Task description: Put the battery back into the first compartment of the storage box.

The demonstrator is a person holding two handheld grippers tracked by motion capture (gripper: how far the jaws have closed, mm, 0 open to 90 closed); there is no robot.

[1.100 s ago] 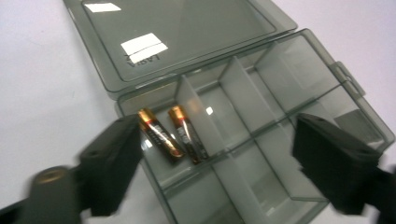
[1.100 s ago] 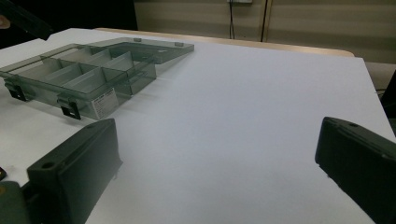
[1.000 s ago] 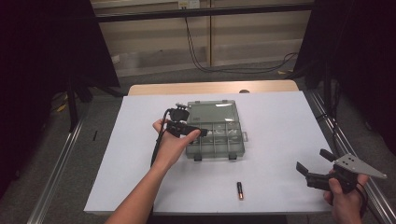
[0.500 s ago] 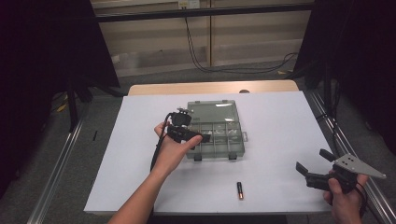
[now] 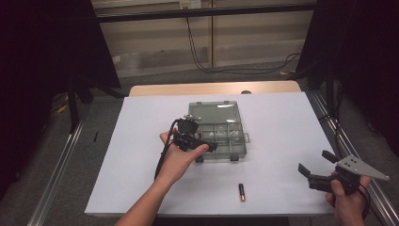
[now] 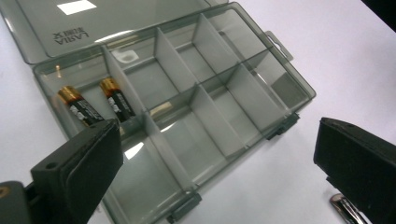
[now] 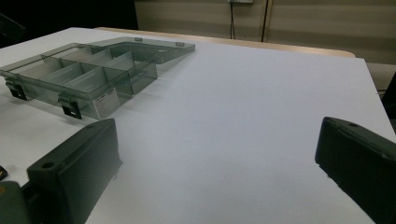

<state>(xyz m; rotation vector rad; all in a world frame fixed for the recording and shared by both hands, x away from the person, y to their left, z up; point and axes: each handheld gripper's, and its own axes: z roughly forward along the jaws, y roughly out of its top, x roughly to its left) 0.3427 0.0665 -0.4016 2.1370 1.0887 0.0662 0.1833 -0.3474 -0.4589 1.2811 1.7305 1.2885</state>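
- The left hand-held gripper hovered over the near left corner of the smoke-grey compartment box, its jaws spread wide with nothing between them.
- The box sat in the middle of the white desk, lid folded flat away from the person, long axis running across the desk.
- In the left gripper view, two AA batteries lay side by side in one end compartment of the box, gold caps pointing toward the lid hinge.
- A third battery lay loose on the desk nearer the person than the box, long axis running toward and away from the person, gold end nearest the person.
- The right hand-held gripper hung above the desk's near right corner, well apart from the box, jaws wide apart and empty.
- The right gripper view showed a white label on the box's side wall.
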